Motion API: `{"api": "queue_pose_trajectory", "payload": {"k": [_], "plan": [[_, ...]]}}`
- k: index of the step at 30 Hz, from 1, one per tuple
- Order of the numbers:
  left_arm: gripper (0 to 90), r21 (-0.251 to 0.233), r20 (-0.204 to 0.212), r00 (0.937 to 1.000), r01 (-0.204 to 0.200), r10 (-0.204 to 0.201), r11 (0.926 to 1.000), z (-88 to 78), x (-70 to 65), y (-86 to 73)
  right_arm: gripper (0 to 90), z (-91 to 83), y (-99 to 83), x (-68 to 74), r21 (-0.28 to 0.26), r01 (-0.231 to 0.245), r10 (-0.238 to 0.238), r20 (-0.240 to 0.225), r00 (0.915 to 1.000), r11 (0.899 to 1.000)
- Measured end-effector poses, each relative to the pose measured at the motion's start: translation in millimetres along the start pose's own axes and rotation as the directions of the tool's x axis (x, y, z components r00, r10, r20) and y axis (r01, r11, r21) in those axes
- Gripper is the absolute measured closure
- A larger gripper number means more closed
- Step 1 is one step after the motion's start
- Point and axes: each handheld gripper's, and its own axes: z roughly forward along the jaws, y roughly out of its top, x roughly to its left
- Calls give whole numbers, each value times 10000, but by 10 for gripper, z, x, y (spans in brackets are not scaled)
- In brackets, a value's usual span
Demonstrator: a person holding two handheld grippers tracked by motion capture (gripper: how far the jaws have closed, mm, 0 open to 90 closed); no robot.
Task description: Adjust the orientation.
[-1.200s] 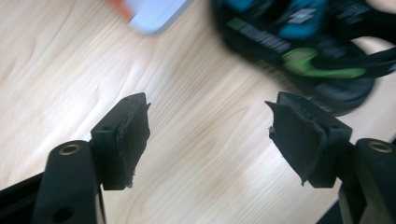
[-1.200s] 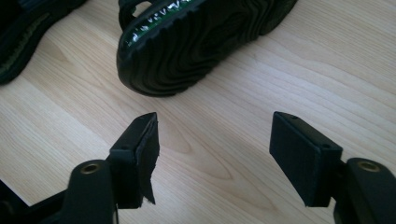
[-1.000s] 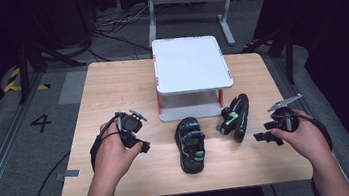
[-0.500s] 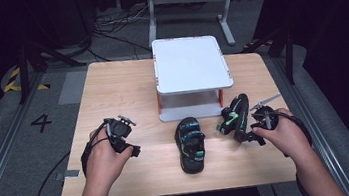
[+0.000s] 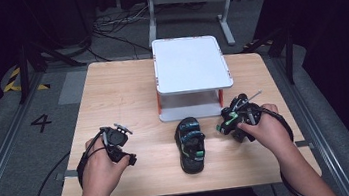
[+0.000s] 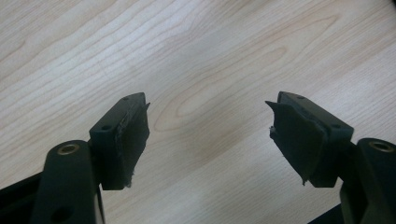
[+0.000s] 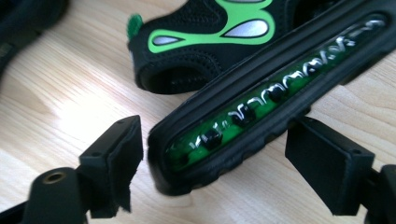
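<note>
My high view looked forward and down over the whole bench point(image 5: 110, 85). The right gripper view sat close on the sandal point(image 7: 261, 112), sharing it; the left gripper view faced bare wood.

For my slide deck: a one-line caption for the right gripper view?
Open right gripper straddling the sole edge of a black-and-green sandal on the wooden table.

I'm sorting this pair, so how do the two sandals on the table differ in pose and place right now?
The middle sandal lies flat, straps up, alone in front of the white stand. The right sandal is tipped on its side, its sole edge between the open jaws of the right hand-held gripper, whose jaws have just been opening. The middle sandal has no gripper at it. Both are black with green trim.
</note>
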Motion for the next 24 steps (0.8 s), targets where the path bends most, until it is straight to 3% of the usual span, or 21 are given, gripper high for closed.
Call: {"api": "queue_pose_trajectory", "payload": {"k": [6,11,14,18,21,24], "plan": [[276,-58,17,10000,-4,5,10000,-9,4,-11,244,34,0,9,44,-646,646,-78,9979,9979],[277,-86,35,9999,-151,151,9998,-7,-14,18,292,-17,-22,3,-85,-762,761,-118,9970,9971],[278,-112,58,9998,-183,184,9998,3,-22,56,332,-108,-59,-49,-441,-878,867,-255,9959,9952],[290,15,91,9999,118,-118,9999,16,-5,124,360,-206,-153,-106,-846,-881,867,-202,9960,9925],[290,-32,128,9999,-20,20,10000,35,-6,206,405,-268,-231,-157,-1022,-884,874,-146,9961,9908],[290,-82,238,9996,-174,176,9998,58,-39,306,462,-376,-344,-238,-1544,-1136,1121,-184,9935,9814]]}}
